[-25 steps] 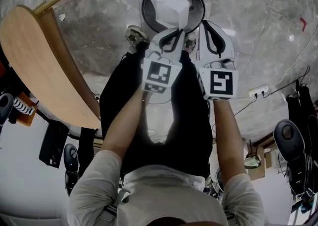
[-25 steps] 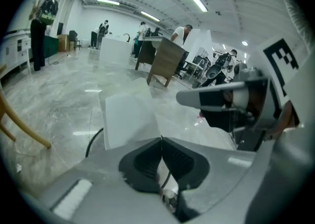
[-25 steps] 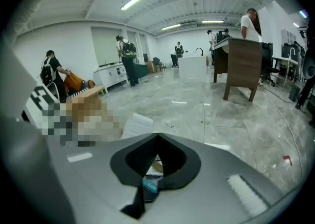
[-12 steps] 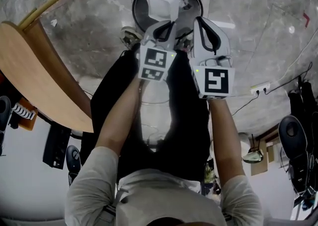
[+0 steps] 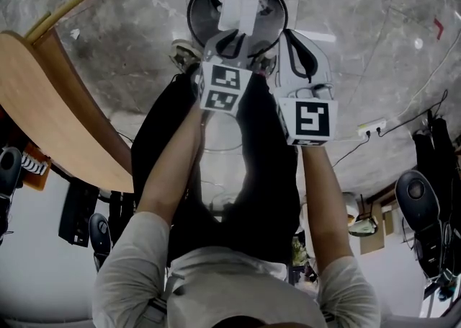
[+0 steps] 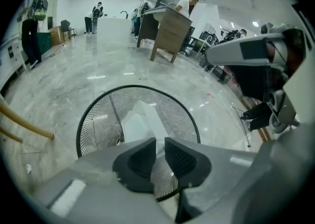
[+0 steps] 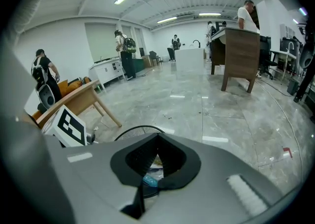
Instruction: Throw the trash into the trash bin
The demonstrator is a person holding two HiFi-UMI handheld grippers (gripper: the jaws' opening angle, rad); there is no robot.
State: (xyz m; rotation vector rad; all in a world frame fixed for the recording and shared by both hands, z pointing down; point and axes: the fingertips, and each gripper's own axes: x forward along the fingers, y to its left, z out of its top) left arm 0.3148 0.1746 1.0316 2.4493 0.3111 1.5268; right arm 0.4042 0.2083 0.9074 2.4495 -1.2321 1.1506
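A round black mesh trash bin [image 5: 193, 9] stands on the marble floor just beyond the person's feet. A white crumpled sheet of trash [image 5: 238, 11] hangs over the bin's mouth, and my left gripper [image 5: 232, 37] is shut on its near edge. In the left gripper view the sheet [image 6: 140, 122] runs from the narrow slit between the jaws of that gripper [image 6: 160, 142] down into the bin [image 6: 98, 105]. My right gripper [image 5: 288, 31] hovers beside it at the bin's right rim, shut and holding nothing. Past the tips of the right gripper [image 7: 158, 137], other rubbish shows inside the bin [image 7: 130, 132].
A curved wooden table [image 5: 50, 103] with a slanted leg [image 5: 68, 6] stands to the left. A power strip with cables [image 5: 371, 128] lies on the floor at the right, near an office chair [image 5: 414, 197]. A wooden desk [image 6: 170, 26] and people are far off.
The left gripper has sunk toward the bin with the white sheet, which now sits lower in the bin's mouth. The right gripper has dropped a little beside it.
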